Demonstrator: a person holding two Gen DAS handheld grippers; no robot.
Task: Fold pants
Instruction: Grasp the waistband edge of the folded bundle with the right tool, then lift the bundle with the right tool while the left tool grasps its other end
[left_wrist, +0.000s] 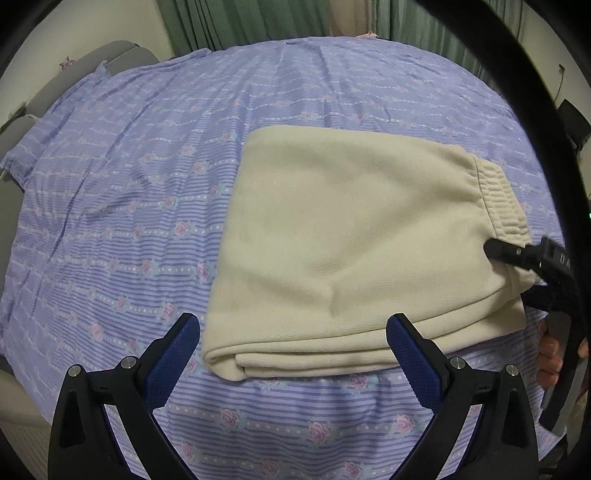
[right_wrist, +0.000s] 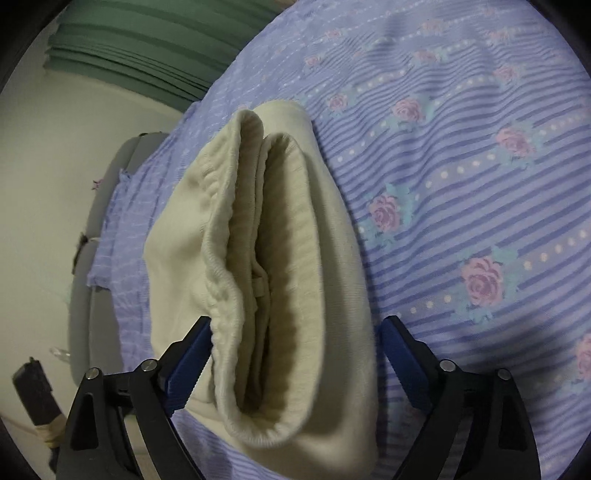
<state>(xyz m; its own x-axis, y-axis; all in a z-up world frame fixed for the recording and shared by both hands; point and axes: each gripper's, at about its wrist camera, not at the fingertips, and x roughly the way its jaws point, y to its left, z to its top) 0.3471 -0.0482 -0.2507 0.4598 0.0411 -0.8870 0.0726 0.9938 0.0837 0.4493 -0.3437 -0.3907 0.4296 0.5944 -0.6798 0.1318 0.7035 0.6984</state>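
Observation:
The cream pants (left_wrist: 343, 236) lie folded into a thick rectangle on the bed, ribbed waistband at the right end. My left gripper (left_wrist: 293, 334) is open and empty, just short of the near folded edge. My right gripper (right_wrist: 293, 334) is open, its jaws on either side of the waistband end (right_wrist: 266, 266), which bulges between them; the left pad (right_wrist: 188, 365) touches the fabric. From the left wrist view the right gripper (left_wrist: 517, 269) shows at the pants' right end, an upper finger over the waistband.
A lilac striped sheet with pink roses (left_wrist: 122, 229) covers the bed. Green curtains (left_wrist: 258, 22) hang behind it. A grey padded bed edge (left_wrist: 55, 85) runs along the left. A hand (left_wrist: 550, 358) holds the right gripper's handle.

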